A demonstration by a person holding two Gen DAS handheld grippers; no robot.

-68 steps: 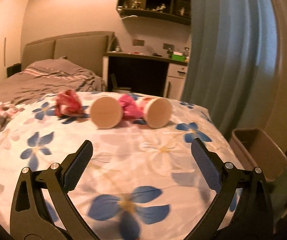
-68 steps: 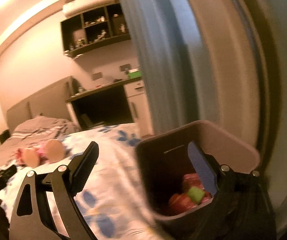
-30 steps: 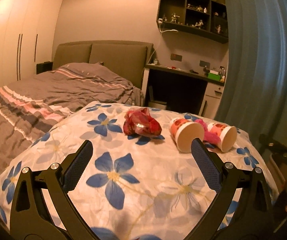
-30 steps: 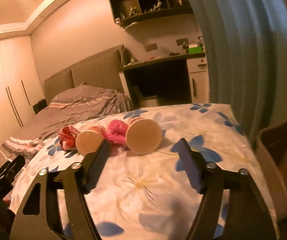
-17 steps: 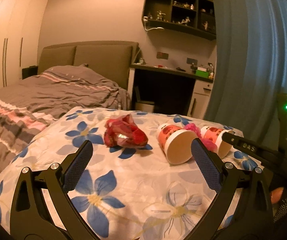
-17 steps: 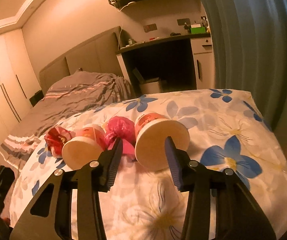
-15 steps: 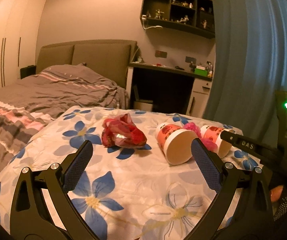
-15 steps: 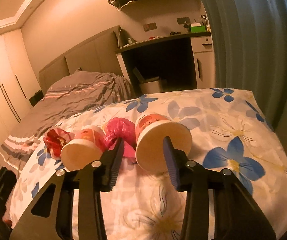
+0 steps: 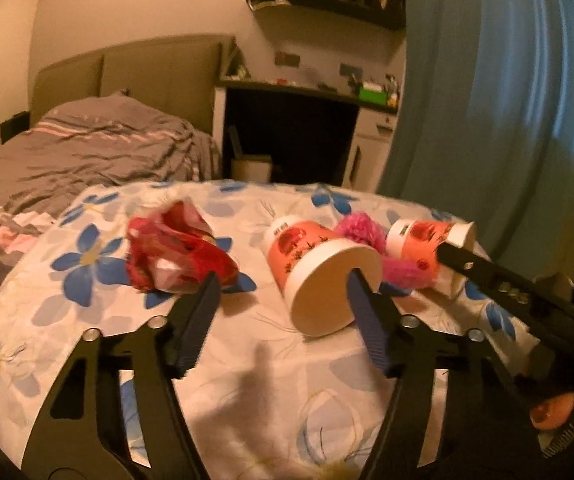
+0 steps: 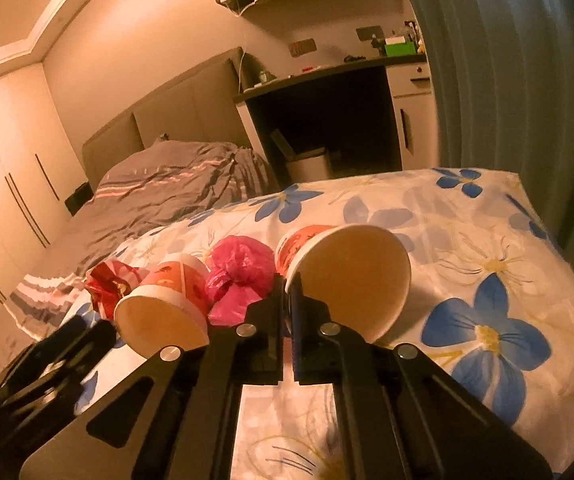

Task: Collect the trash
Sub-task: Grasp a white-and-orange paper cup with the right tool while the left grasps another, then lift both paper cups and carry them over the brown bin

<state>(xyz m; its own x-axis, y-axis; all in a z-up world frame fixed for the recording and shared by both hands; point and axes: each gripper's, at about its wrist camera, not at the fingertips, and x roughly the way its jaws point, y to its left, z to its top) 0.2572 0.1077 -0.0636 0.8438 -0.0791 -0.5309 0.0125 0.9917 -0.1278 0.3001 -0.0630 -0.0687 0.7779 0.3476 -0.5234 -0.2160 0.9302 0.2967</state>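
Two orange paper cups lie on their sides on the floral cloth. The right cup (image 10: 347, 268) has its rim pinched between the fingers of my right gripper (image 10: 285, 288), which is shut on it; it also shows in the left wrist view (image 9: 427, 240). The left cup (image 9: 319, 272) lies with its mouth toward me, also seen in the right wrist view (image 10: 163, 304). A pink plastic wad (image 10: 239, 272) sits between the cups. A crumpled red wrapper (image 9: 175, 248) lies furthest left. My left gripper (image 9: 283, 292) is open, low over the cloth, between wrapper and left cup.
The floral cloth (image 10: 487, 280) covers a raised surface with a bed (image 9: 87, 152) behind it. A desk (image 9: 307, 128) with a small white bin (image 9: 251, 168) under it stands at the back. A blue curtain (image 9: 487, 100) hangs on the right.
My right gripper has closed on the rim of the right cup. My left gripper has moved in closer to the trash and its jaws have narrowed somewhat.
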